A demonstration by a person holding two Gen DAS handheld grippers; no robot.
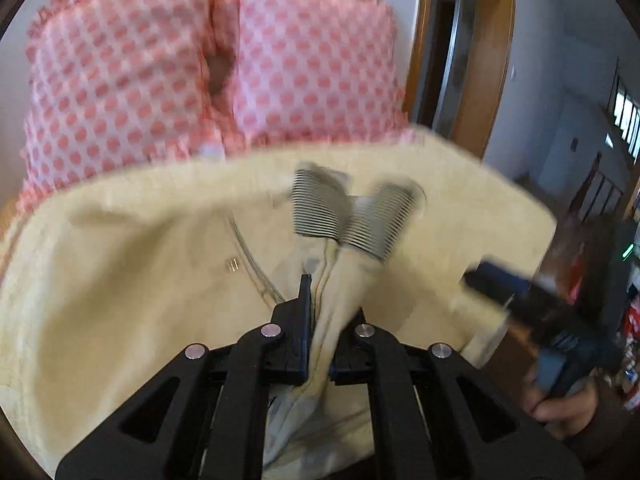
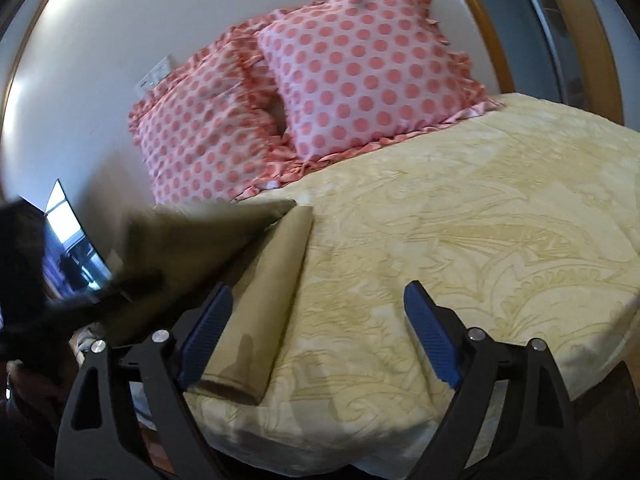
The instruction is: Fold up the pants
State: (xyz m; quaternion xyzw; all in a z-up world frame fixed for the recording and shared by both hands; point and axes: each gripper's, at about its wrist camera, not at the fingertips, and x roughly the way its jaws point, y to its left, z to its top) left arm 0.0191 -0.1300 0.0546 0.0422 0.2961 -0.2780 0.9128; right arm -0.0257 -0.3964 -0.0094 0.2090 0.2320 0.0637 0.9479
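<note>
The beige pants [image 1: 168, 280] hang spread in front of the left wrist camera, with a striped elastic waistband [image 1: 348, 216] bunched at the middle. My left gripper [image 1: 320, 304] is shut on a fold of the pants just below that waistband. In the right wrist view the pants [image 2: 272, 280] drape down onto the bed, one leg lying flat toward me. My right gripper [image 2: 316, 344] is open and empty above the bed, its left finger beside the pant leg. It also shows blurred at the right of the left wrist view [image 1: 504, 284].
A yellow patterned bedspread [image 2: 480, 240] covers the bed. Two pink polka-dot pillows [image 2: 360, 68] lean against the white wall at its head. A wooden door frame [image 1: 484, 60] stands at the right. The bed's front edge [image 2: 360, 452] is close below my right gripper.
</note>
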